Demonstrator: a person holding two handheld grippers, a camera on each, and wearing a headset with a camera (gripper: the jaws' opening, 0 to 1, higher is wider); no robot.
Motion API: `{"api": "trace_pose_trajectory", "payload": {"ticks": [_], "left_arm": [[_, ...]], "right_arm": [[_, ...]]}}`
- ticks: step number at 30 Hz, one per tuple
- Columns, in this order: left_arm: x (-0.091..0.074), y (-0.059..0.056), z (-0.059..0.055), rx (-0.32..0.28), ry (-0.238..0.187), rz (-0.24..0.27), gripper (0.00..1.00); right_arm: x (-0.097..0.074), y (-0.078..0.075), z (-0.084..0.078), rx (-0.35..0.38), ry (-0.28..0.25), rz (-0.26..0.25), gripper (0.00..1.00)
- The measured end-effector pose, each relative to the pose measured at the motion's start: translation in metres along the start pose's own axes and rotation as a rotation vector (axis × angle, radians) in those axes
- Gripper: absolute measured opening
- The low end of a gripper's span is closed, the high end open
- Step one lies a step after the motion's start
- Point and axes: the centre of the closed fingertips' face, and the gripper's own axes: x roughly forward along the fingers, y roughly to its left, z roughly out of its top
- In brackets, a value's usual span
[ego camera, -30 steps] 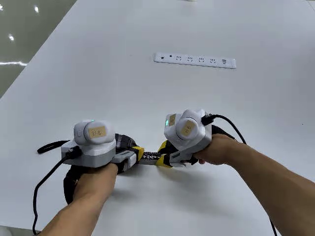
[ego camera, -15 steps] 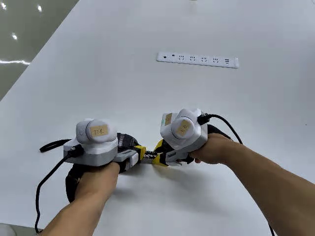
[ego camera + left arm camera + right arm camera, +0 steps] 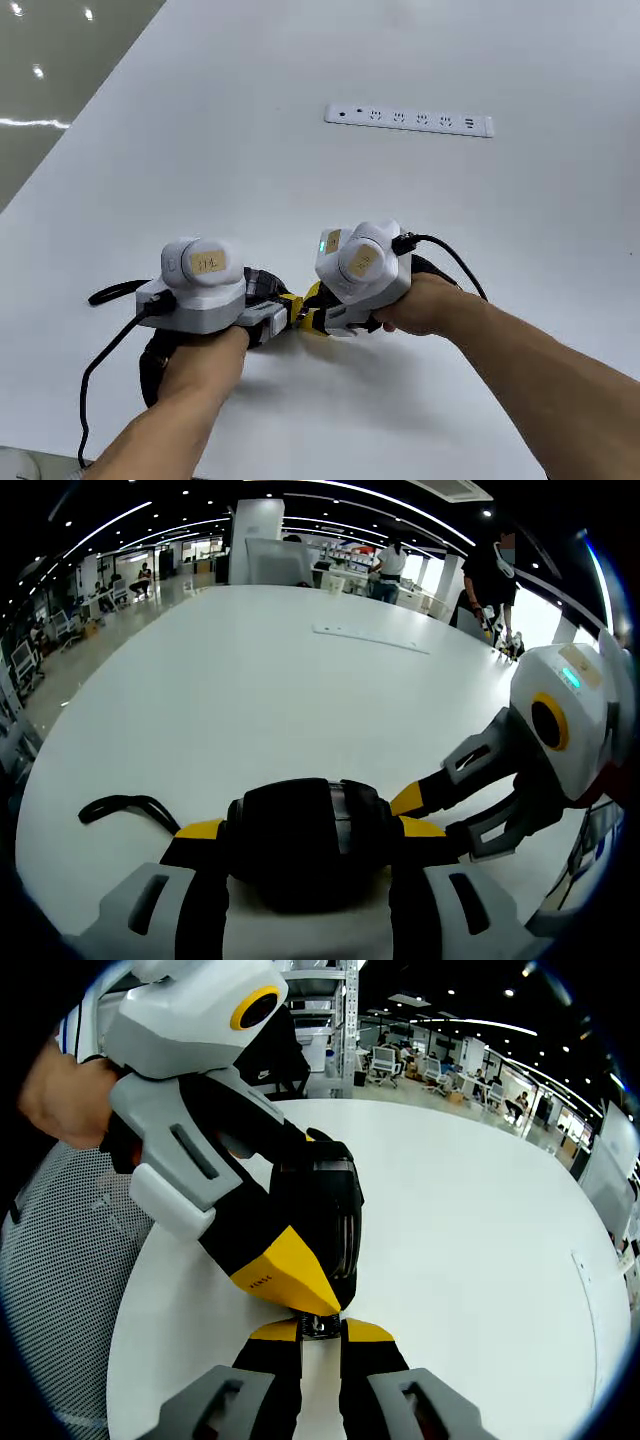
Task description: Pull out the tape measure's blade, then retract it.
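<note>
My left gripper (image 3: pixel 270 305) is shut on the black tape measure case (image 3: pixel 258 284), which rests low over the white table. In the left gripper view the case (image 3: pixel 308 842) sits between the yellow-tipped jaws of my left gripper (image 3: pixel 310 828). My right gripper (image 3: pixel 312 319) meets it from the right, nearly tip to tip. In the right gripper view my right gripper (image 3: pixel 320 1333) is shut on the blade's end hook (image 3: pixel 318 1324), right at the mouth of the case (image 3: pixel 322 1218). Almost no blade shows between them.
A white power strip (image 3: pixel 408 119) lies across the far part of the table (image 3: pixel 250 150). The case's black wrist strap (image 3: pixel 113 293) trails left on the table. The table's left edge runs diagonally beside the grey floor. People stand far off behind the table.
My right gripper has moved left toward the left one, and the short stretch of blade between them has shrunk to almost nothing. The left gripper has stayed shut on the case.
</note>
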Motion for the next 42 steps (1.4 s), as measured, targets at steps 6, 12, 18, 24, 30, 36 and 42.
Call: {"api": "trace_pose_trajectory", "payload": {"ticks": [6, 12, 18, 24, 30, 36, 42], "left_arm": [[0.0007, -0.0003, -0.0002, -0.002, 0.0, -0.001, 0.61], [0.0013, -0.0009, -0.0008, -0.003, 0.004, -0.004, 0.61], [0.001, -0.0026, -0.0013, 0.007, 0.013, -0.016, 0.62], [0.0005, -0.003, -0.0019, 0.01, 0.017, -0.022, 0.63], [-0.0012, -0.003, -0.0019, 0.001, 0.021, -0.03, 0.63], [-0.0018, -0.0028, -0.0024, 0.001, 0.027, -0.033, 0.64], [-0.0024, -0.0028, -0.0025, 0.015, 0.033, -0.036, 0.64]], "right_arm": [[0.0019, 0.0002, 0.0016, 0.003, -0.011, 0.0, 0.1], [0.0023, 0.0, 0.0013, -0.002, -0.014, 0.002, 0.11], [0.0028, 0.0005, 0.0021, -0.018, -0.009, 0.006, 0.11], [0.0031, 0.0016, 0.0026, -0.035, -0.007, 0.007, 0.12], [0.0034, 0.0023, 0.0023, -0.051, 0.002, 0.002, 0.14], [0.0017, 0.0, -0.0007, -0.049, 0.008, -0.006, 0.16], [-0.0033, -0.0016, -0.0013, -0.038, 0.002, -0.017, 0.18]]}}
